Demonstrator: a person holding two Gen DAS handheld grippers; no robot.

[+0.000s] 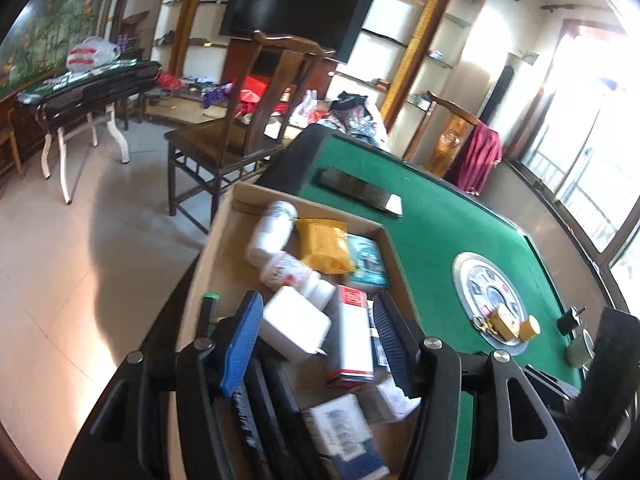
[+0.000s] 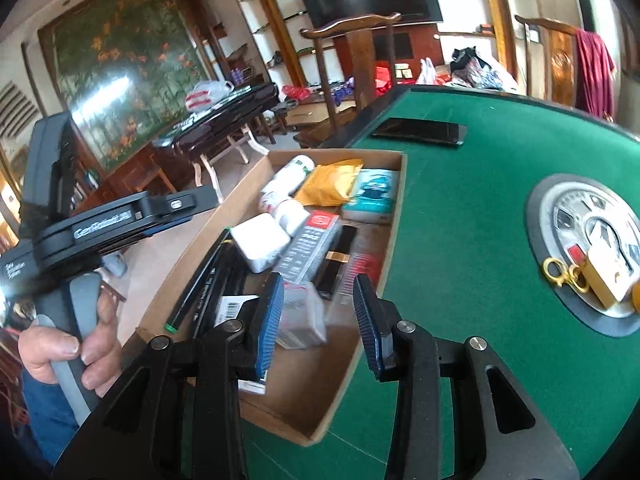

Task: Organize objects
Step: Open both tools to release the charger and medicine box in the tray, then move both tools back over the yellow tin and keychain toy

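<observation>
An open cardboard box (image 1: 224, 240) (image 2: 396, 216) sits at the left edge of the green felt table (image 1: 440, 232) (image 2: 460, 240). Inside lie white bottles (image 1: 272, 228), a yellow packet (image 1: 324, 246) (image 2: 332, 184), a teal box (image 2: 372, 196), a white block (image 1: 294, 322) (image 2: 260, 246), a red and grey carton (image 1: 352, 340) (image 2: 308, 248), a black tube (image 2: 336, 260) and dark pencils (image 2: 200, 280). My left gripper (image 1: 316, 320) (image 2: 192, 204) hovers open over the white block without touching it. My right gripper (image 2: 320, 312) stands open above a clear packet (image 2: 300, 316).
A gold padlock with keys (image 2: 600, 276) (image 1: 500, 322) rests on the table's round centre plate (image 2: 560, 216), beside a yellow cap (image 1: 530, 328) and a green cup (image 1: 580, 348). A black flat panel (image 2: 420, 130) lies farther back. A wooden chair (image 1: 224, 140) stands behind the box.
</observation>
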